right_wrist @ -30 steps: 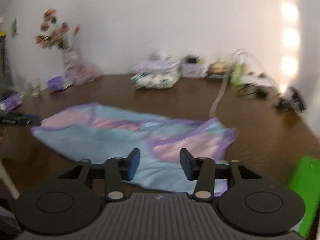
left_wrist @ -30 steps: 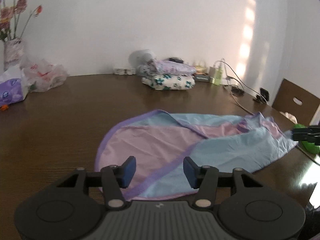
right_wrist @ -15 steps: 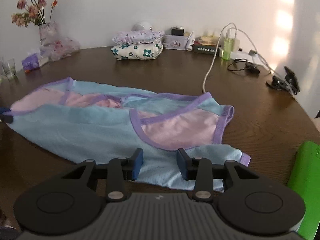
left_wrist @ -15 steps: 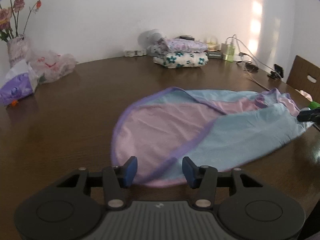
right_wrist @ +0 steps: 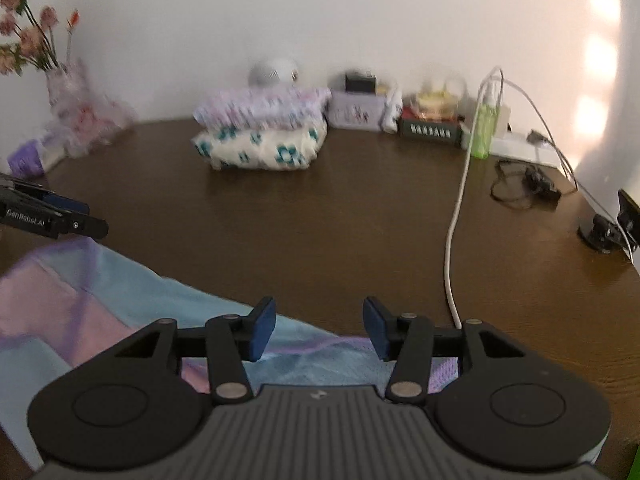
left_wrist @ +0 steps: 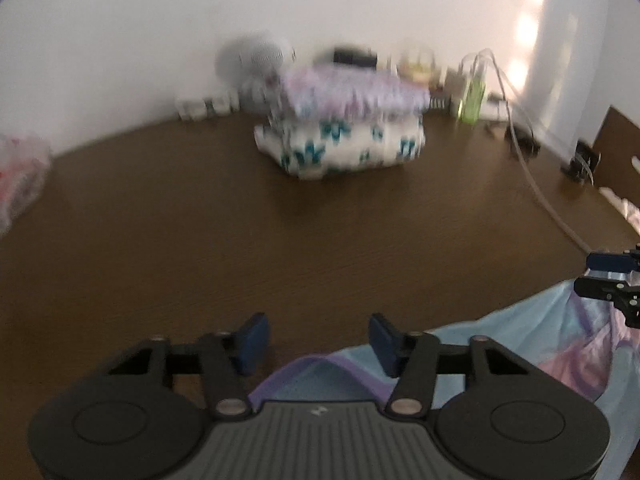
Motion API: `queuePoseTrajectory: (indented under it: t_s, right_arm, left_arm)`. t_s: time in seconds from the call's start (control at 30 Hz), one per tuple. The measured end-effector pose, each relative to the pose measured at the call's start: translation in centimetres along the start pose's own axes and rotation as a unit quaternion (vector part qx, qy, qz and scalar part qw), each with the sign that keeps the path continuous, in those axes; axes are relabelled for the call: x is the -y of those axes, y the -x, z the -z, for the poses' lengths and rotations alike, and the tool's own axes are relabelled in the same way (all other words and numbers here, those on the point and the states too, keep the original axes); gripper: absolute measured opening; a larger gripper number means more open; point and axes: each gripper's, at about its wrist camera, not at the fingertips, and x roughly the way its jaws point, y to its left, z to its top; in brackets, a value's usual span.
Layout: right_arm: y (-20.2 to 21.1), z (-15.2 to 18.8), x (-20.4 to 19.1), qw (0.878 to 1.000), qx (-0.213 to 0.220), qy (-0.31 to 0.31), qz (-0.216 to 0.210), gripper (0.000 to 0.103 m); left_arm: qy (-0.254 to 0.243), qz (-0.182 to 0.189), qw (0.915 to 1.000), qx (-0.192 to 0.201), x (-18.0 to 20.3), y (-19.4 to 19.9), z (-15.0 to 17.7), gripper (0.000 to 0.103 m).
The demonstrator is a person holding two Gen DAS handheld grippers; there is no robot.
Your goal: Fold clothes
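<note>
Grippers both with jaws wide, left gripper [left_wrist: 316,338] and right gripper [right_wrist: 319,328] over blue-pink garment [right_wrist: 80,292] near edge, folded stack [right_wrist: 260,132] at twelve o'clock, brown table [right_wrist: 320,216]

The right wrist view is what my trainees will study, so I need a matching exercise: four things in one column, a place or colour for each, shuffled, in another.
Things:
1. garment
2. folded stack
3. white cable
4. flower vase

Descriptions:
A. far left, against the wall
B. blue and pink, under the right gripper, whose fingers are spread
C. runs across the table from the back right toward the camera
D. floral, at the back centre

Pairs: 1-B, 2-D, 3-C, 4-A
</note>
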Motion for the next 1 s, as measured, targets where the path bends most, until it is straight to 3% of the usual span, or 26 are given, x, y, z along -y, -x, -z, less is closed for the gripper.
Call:
queuePoseTrajectory:
  t_s: [0.1, 0.17, 0.23, 0.3, 0.53, 0.83, 1.0]
  right_arm:
    - [-0.8, 0.7, 0.3, 1.000, -0.016, 0.003, -0.002, 0.047]
    - [-0.8, 0.9, 0.0, 1.000, -0.011, 0.013, 0.004, 0.038]
    - [-0.7, 1.0, -0.3, 1.000, -0.006, 0.020, 0.004, 0.012]
    - [-0.6, 1.1, -0.4, 1.000, -0.002, 0.022, -0.002, 0.007]
    - [2.1, 0.8, 0.8, 0.999, 0.041, -0.012, -0.029, 0.006]
    - [6.5, 1.9, 0.9, 0.995, 0.087, 0.014, -0.047, 0.006]
    - [9.2, 5.1, -0.5, 0.995, 0.061, 0.070, -0.047, 0.006]
  left_arm:
    - [-0.005, 0.005, 1.0000, 0.004, -0.6, -0.3, 1.0, 0.034]
    - [-0.006, 0.001, 1.0000, 0.008, -0.9, -0.2, 1.2, 0.001]
    - [0.000, 0.001, 1.0000, 0.007, -1.1, 0.1, 1.4, 0.002]
    - [-0.005, -0.001, 0.9999, 0.009, -0.8, 0.6, 1.6, 0.001]
    - [0.002, -0.024, 0.9986, 0.048, -0.2, 3.5, 1.8, 0.001]
    - [-0.004, -0.041, 0.9933, 0.108, 2.1, 9.3, 4.5, 0.001]
    - [-0.003, -0.080, 0.9916, 0.102, 3.6, 11.1, 8.5, 0.000]
